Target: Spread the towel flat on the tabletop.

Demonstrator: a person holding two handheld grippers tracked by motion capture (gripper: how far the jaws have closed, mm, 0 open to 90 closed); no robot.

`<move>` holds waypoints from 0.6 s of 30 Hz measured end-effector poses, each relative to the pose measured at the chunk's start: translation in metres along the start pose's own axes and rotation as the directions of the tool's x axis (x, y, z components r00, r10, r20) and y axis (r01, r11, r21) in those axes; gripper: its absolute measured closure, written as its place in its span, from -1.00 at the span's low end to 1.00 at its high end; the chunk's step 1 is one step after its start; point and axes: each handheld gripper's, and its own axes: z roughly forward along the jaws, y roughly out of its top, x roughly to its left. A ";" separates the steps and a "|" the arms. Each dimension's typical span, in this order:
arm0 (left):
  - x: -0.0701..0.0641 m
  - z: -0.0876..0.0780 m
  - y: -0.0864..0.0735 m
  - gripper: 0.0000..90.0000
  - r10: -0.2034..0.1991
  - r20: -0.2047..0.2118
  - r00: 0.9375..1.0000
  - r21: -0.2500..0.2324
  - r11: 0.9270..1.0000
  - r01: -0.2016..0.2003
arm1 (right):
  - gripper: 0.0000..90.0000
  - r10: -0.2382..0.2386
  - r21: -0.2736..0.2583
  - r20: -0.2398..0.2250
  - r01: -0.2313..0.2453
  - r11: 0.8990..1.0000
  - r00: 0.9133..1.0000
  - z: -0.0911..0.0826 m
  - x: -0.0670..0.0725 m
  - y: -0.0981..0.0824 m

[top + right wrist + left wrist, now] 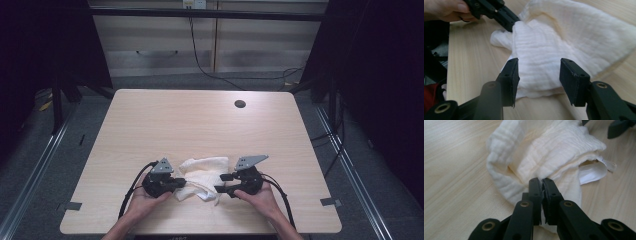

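Left hand-held gripper (542, 185) pinches white cloth (554, 152); right hand-held gripper (539, 72) straddles it

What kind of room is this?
Probably a lab or workshop, not a home: a bare wooden table stands between dark metal frames, cables trail over the grey floor, and a person works a cloth with grippers.

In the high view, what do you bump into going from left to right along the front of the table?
Left black two-jaw gripper → crumpled white cloth → right black two-jaw gripper.
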 end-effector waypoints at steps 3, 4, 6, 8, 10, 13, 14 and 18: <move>0.003 0.001 0.002 0.93 -0.008 -0.008 1.000 -0.011 1.000 0.008 | 0.19 -0.024 0.005 -0.011 0.024 1.000 1.000 0.003 0.004 0.000; 0.004 0.002 0.002 0.93 -0.015 -0.012 1.000 -0.010 1.000 0.015 | 0.33 -0.035 0.011 -0.013 0.035 0.999 0.999 0.004 0.005 0.000; 0.005 0.003 0.002 0.93 -0.018 -0.008 1.000 -0.011 1.000 0.017 | 0.43 -0.045 0.020 -0.021 0.046 0.999 0.999 0.006 0.006 -0.001; 0.006 0.004 0.002 0.92 -0.020 -0.009 1.000 -0.011 1.000 0.020 | 0.41 -0.061 0.049 -0.003 0.061 0.997 0.998 0.011 0.006 -0.004; 0.006 0.004 0.002 0.92 -0.018 -0.011 1.000 -0.010 1.000 0.018 | 0.41 -0.066 0.054 0.001 0.066 0.996 0.998 0.014 0.006 -0.005; 0.008 0.004 0.001 0.90 -0.025 -0.014 1.000 -0.009 1.000 0.025 | 0.49 -0.085 0.067 0.003 0.084 0.994 0.996 0.020 0.006 -0.008; 0.008 0.004 0.001 0.90 -0.025 -0.014 1.000 -0.009 1.000 0.025 | 0.49 -0.085 0.067 0.003 0.084 0.994 0.996 0.020 0.006 -0.008; 0.009 0.004 0.000 0.90 -0.034 -0.012 0.999 -0.008 0.999 0.034 | 0.47 -0.109 0.071 0.006 0.109 0.992 0.994 0.022 0.010 -0.008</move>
